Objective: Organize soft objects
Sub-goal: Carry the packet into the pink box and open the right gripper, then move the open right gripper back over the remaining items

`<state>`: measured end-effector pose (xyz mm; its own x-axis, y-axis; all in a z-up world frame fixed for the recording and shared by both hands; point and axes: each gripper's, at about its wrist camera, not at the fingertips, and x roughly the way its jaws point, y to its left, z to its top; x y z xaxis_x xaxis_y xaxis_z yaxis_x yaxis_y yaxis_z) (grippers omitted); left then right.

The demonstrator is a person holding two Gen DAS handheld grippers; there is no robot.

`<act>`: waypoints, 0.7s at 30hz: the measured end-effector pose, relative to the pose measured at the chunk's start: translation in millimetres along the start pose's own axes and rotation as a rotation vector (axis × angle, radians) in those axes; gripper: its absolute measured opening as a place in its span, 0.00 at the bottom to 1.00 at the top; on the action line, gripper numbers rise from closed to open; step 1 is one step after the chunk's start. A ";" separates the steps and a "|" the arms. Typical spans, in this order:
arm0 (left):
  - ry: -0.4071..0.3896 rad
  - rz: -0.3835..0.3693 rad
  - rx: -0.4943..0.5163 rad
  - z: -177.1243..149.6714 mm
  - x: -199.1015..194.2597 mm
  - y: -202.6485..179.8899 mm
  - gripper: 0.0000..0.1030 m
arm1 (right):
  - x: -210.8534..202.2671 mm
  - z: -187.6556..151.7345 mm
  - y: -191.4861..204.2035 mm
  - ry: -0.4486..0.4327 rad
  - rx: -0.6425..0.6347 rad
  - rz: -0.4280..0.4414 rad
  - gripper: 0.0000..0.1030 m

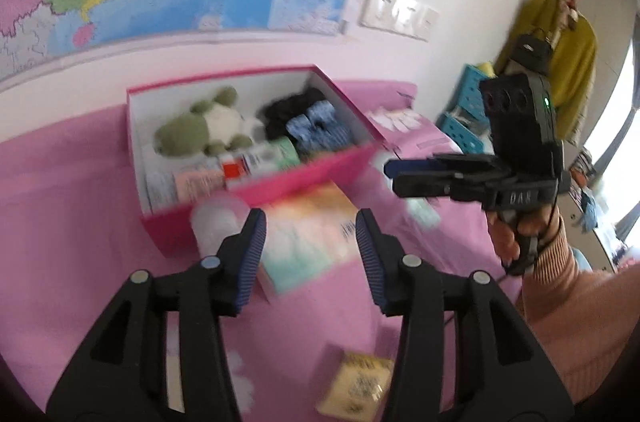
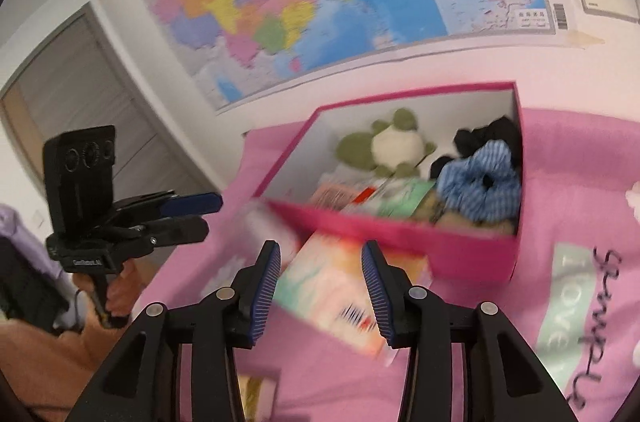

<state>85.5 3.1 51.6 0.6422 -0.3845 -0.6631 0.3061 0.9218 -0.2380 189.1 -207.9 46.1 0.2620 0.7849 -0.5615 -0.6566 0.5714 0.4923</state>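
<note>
Just in front of the pink box [image 1: 256, 190], a pastel tissue pack [image 1: 308, 242] lies on the pink bed. Both the left tool [image 1: 310, 254] and right tool [image 2: 320, 286] stand apart, empty. Best straddle the pack's sides squarely, squeeze gently, then lift it over the box wall beside the plush frog [image 1: 200, 130].

Pink bedspread [image 1: 72, 182] under pink box [image 1: 280, 182], pastel packet [image 1: 308, 242], yellow packet [image 1: 360, 386].
</note>
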 end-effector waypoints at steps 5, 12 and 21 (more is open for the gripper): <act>0.075 -0.050 -0.035 -38.9 3.9 -5.0 0.47 | -7.7 -27.9 10.5 0.046 -0.008 0.019 0.43; 0.194 -0.082 -0.130 -93.4 24.1 -5.7 0.47 | 5.7 -57.6 20.7 0.125 0.010 0.065 0.43; 0.254 -0.105 -0.220 -129.2 18.8 0.9 0.47 | 44.1 -90.3 41.8 0.281 -0.026 0.115 0.43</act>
<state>7.1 3.2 -52.7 0.4114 -0.4783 -0.7759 0.1846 0.8773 -0.4429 109.3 -171.0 -18.2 -0.0190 0.7450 -0.6668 -0.6894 0.4733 0.5484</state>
